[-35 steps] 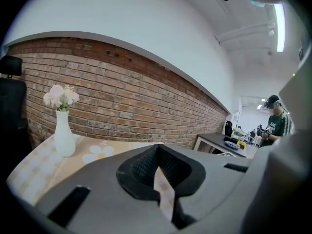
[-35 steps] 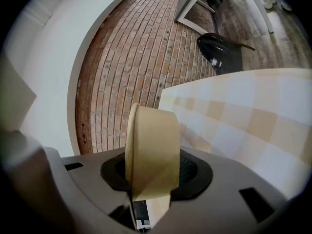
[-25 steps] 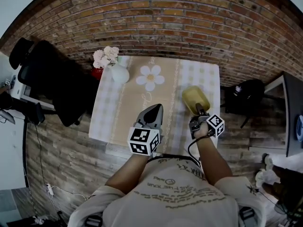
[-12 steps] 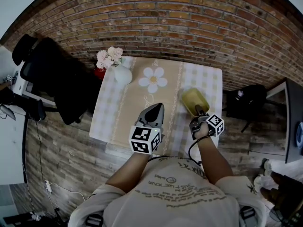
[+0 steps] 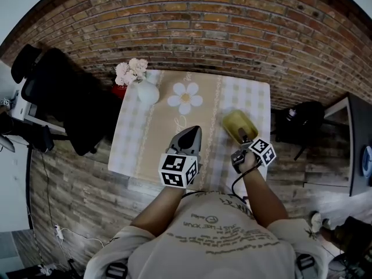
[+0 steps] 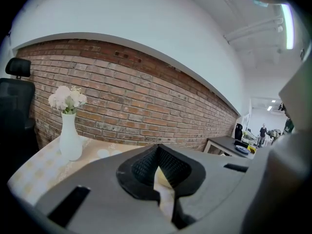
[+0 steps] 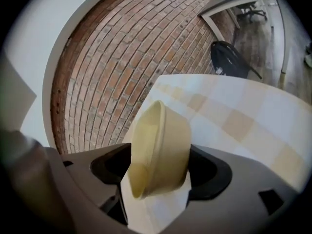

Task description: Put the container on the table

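The pale yellow container (image 5: 239, 122) (image 7: 161, 150) rests on the checked tablecloth at the table's (image 5: 157, 127) right side. My right gripper (image 5: 243, 137) (image 7: 158, 167) is at its near end. Its jaws have just been opening and now stand wide on either side of the container, no longer squeezing it. My left gripper (image 5: 190, 131) (image 6: 157, 152) hovers over the table's near middle, shut with nothing in it, its tips meeting.
A white vase (image 5: 147, 90) (image 6: 70, 140) with pale flowers stands at the table's far left, and a white flower motif (image 5: 185, 95) lies at the far middle. A black office chair (image 5: 64, 97) is on the left and a black bag (image 5: 299, 121) is on the floor to the right. A brick wall lies behind.
My right gripper has rolled a little about its own axis and stayed at the container's near end. The left gripper has not moved.
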The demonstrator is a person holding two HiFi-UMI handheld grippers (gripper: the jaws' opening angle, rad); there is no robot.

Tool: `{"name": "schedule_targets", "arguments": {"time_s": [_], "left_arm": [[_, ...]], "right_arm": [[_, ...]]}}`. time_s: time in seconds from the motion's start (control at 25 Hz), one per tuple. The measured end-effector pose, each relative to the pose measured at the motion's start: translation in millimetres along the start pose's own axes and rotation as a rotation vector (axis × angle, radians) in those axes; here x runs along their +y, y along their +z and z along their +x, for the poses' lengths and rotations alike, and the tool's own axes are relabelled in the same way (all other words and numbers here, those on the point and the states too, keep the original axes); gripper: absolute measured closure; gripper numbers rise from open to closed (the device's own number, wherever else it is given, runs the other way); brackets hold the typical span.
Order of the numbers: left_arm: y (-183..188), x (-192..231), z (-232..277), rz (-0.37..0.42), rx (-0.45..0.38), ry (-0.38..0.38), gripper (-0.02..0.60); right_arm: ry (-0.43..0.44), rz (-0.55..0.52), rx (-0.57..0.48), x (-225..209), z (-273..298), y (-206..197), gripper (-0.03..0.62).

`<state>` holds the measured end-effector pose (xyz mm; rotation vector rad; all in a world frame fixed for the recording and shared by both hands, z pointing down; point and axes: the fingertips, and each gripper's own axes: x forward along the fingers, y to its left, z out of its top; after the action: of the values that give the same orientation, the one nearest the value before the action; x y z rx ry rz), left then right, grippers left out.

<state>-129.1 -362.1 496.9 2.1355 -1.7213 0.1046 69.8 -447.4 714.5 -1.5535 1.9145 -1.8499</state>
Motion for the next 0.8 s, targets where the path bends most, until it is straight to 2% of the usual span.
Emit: {"name": "schedule_targets", "arguments": {"time_s": [0.12,0.28,0.44,0.52,0.56,0.6,0.64,0.72,0.8], "left_arm": [[-1.8,-3.3,1.2,0.000,0.003,-0.014,0.578],[-2.5,-12.0,4.9,0.003,0.003,-0.043,0.578],[-6.8,-22.9,9.1,0.008,0.010,-0.076,0.578],[-8.3,-29.0,11.5,0.014,0.013,-0.094,0.578],[-8.6,-32.8,12.9,0.017,0.014,-0.105,0.578],[-8.6,-36.8,14.3,0.020,0.015,-0.116,0.578],[-8.6,-41.1,15.5,0.023,0.016,-0.127,0.578],[-8.6,-49.6,17.3,0.030,0.018,-0.148,0.578],[-8.3,-57.7,18.9,0.039,0.022,-0.170,0.578]], "right_arm": [[-0.047,-0.036,-0.014,-5.8,-7.2,1.1,0.253],[-0.068,-0.030,-0.038,-12.5,-23.5,4.6,0.250],[-0.048,-0.051,-0.088,-8.3,-47.8,12.6,0.250],[-0.024,-0.109,-0.132,-0.5,-62.6,19.8,0.259],[-0.026,-0.153,-0.156,2.8,-70.4,23.9,0.326],[-0.038,-0.196,-0.178,5.1,-77.8,27.9,0.463],[-0.049,-0.234,-0.196,7.8,-84.7,31.5,0.522],[-0.048,-0.297,-0.228,17.2,-96.8,37.1,0.580],[-0.022,-0.362,-0.259,32.9,-108.0,41.0,0.589]]}}
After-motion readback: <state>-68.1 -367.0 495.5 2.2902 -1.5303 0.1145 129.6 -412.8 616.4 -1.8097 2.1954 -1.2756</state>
